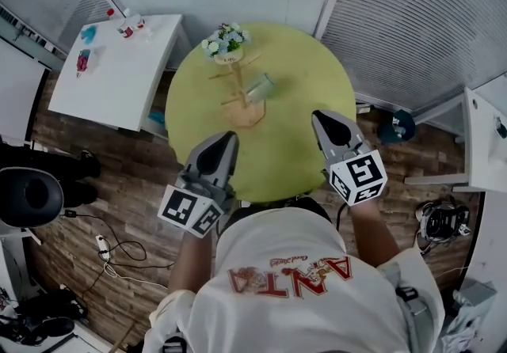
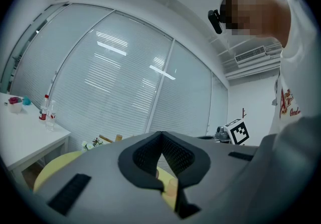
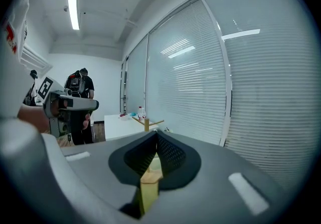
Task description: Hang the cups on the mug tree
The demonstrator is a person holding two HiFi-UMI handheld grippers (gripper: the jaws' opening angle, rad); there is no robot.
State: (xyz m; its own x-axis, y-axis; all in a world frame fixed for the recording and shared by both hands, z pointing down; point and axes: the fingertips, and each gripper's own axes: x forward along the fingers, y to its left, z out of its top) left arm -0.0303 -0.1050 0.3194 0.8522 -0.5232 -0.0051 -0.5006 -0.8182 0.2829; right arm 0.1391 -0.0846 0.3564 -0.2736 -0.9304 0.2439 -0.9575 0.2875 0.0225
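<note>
A wooden mug tree [image 1: 238, 94] stands at the far middle of the round yellow-green table [image 1: 293, 161]. One pale grey-green cup [image 1: 260, 89] sits at the tree's right side, apparently on a peg. My left gripper [image 1: 231, 136] hovers over the table's near left edge, and its jaws meet at the tip [image 2: 160, 134] with nothing in them. Over the near right part, my right gripper [image 1: 316, 115] is also shut and empty [image 3: 155, 132]. Both point toward the tree, well short of it. The tree's top [image 3: 146, 123] pokes above the right jaws, and its pegs [image 2: 108, 139] above the left.
A small pot of flowers [image 1: 224, 41] stands just behind the tree. A white side table [image 1: 119, 66] with small bottles is at the left, a black chair [image 1: 32, 195] beside it. Cables lie on the wood floor [image 1: 119, 252]. Another person [image 3: 80, 90] stands at the far end of the room.
</note>
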